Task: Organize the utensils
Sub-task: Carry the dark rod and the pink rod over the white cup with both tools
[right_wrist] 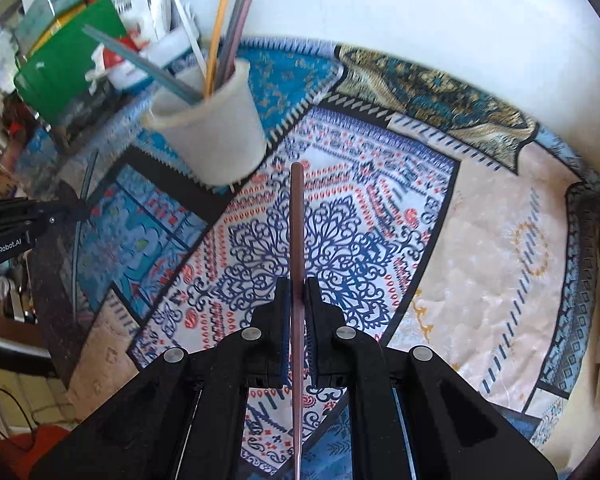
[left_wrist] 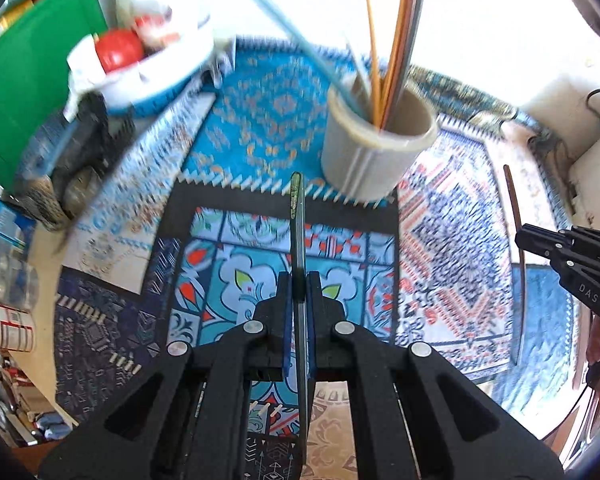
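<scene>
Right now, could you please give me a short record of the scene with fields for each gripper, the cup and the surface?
left gripper: shut on a dark green chopstick, stick pointing forward
right gripper: shut on a brown chopstick, stick pointing forward
cup: white, upright on the mats, apart from both grippers
cup contents: several sticks leaning inside, blue, orange, brown, grey
surface: overlapping patterned mats
clutter: green board and packages beside the mats
</scene>
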Tool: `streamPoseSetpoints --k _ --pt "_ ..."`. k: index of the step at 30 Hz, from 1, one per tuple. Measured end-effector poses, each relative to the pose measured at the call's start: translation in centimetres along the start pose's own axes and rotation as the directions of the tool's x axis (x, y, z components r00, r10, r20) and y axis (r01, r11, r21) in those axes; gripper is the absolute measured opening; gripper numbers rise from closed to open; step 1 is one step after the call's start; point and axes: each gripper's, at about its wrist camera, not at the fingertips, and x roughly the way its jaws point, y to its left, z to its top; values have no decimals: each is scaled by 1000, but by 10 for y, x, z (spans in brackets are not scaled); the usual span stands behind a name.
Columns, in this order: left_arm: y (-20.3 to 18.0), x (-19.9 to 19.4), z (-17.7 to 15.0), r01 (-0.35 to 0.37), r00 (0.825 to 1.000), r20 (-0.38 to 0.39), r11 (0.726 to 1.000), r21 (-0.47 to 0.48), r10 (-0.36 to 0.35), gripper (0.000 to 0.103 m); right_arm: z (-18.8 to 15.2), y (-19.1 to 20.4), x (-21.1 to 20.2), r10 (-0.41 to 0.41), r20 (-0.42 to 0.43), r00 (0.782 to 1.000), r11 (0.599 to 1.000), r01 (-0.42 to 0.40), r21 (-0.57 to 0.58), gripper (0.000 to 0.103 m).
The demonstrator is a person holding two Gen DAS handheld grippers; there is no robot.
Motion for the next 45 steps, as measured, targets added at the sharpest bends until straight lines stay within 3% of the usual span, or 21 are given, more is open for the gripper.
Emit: streamPoseSetpoints --k 9,27,35,45 --pt "6 -49 5 29 990 137 999 24 -32 4 15 11 -36 -18 137 990 1000 17 8 6" --pt "-2 -98 29 73 952 294 996 46 -83 4 33 39 -74 -6 248 969 999 18 -48 6" --pt "-3 -126 52 97 925 364 994 56 -111 4 56 43 -91 3 300 954 997 20 -76 6" --pt "1 -156 100 98 873 475 994 49 -110 4 108 51 -122 52 429 902 993 -2 -115 6"
